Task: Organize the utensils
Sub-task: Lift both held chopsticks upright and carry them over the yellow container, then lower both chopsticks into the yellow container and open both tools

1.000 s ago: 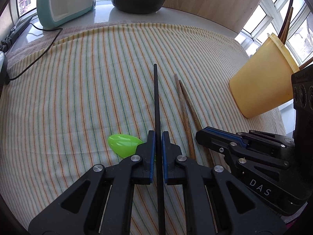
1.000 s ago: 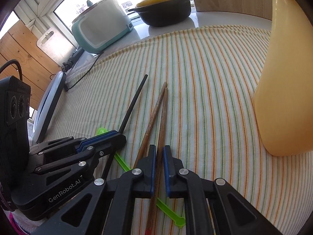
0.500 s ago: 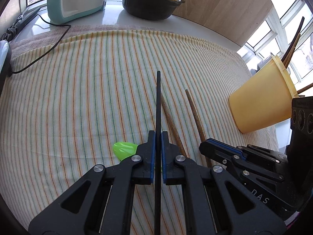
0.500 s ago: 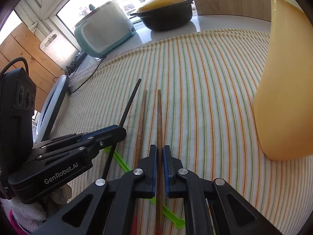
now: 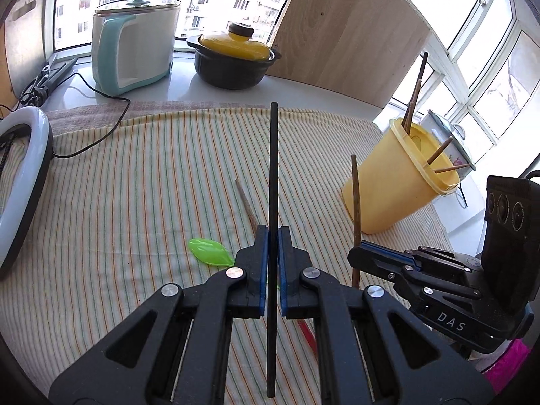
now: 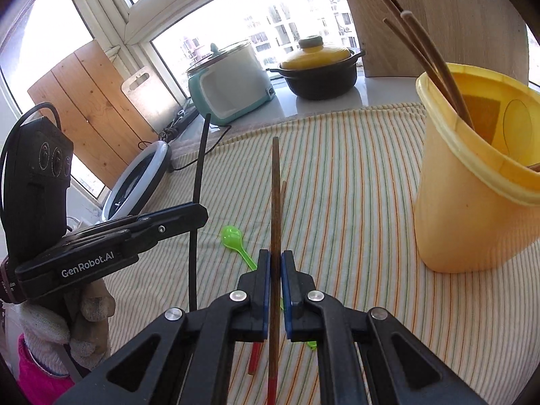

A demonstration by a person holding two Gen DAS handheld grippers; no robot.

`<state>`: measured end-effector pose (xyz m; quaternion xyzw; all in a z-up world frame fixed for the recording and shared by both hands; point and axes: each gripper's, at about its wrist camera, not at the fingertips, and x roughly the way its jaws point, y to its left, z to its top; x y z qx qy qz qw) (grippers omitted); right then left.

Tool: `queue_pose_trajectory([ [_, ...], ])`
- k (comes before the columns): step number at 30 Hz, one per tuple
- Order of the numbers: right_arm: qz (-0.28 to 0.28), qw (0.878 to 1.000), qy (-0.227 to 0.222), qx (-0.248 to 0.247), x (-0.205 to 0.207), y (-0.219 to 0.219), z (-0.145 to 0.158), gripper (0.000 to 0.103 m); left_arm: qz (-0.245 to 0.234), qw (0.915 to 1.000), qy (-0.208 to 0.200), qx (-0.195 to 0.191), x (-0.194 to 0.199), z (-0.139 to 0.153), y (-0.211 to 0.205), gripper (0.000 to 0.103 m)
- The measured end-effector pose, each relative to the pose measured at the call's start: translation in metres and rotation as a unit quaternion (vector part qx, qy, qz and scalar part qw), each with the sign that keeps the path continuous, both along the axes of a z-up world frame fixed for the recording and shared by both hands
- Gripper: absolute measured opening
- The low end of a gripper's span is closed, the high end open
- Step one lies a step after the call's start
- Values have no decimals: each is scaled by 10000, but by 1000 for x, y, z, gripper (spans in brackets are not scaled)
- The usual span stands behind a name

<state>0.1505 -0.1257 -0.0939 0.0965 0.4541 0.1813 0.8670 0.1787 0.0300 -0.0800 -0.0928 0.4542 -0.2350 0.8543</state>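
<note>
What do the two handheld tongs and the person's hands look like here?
Both tongs are black plastic with blue pads and silver rivets. The left tongs read "GenRobot.AI" on the side, the right tongs "DAS". Each carries a black box with three round lenses; a black cable loops from the left one. The left hand wears a pale knit glove and pink sleeve.

Both chopsticks (image 5: 272,182) (image 6: 275,202) now off cloth (image 5: 135,185)

cloth (image 5: 135,175): cream with orange and green stripes
cup (image 5: 398,182): yellow
spoon (image 5: 209,251): bright green
held chopsticks: black (image 5: 272,168); brown (image 6: 275,202)
pot lid (image 5: 236,45): yellow
cooker (image 5: 135,47): white and teal
</note>
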Motion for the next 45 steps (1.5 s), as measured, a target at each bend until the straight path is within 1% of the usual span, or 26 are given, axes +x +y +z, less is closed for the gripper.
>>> queue_pose_trajectory([
  [2, 18, 9999, -129, -5, -8, -5, 7, 4, -13, 10000, -82, -2, -7, 7, 0, 3],
  [6, 27, 9994, -349, -7, -19, -18, 19, 4, -61, 9997, -186, -127, -18, 18, -1, 3],
  [12, -15, 9972, -747, -35, -40, -37, 39, 4, -190, 9984, -488, -194, -35, 43, -12, 3],
  [18, -135, 9926, -1184, -226, -61, -56, 61, 4, -401, 9957, -780, -285, -49, 69, -27, 3],
  [24, -271, 9883, -1481, -237, -73, -79, 85, 4, -556, 9920, -1053, -423, -56, 94, -39, 3],
  [29, -419, 9855, -1638, -173, -75, -92, 103, 4, -650, 9892, -1225, -477, -59, 112, -50, 3],
  [40, -732, 9776, -1975, 52, -78, -138, 143, 4, -797, 9826, -1541, -662, -54, 145, -71, 3],
  [45, -858, 9730, -2141, 72, -80, -154, 160, 4, -863, 9795, -1617, -830, -47, 158, -79, 3],
])
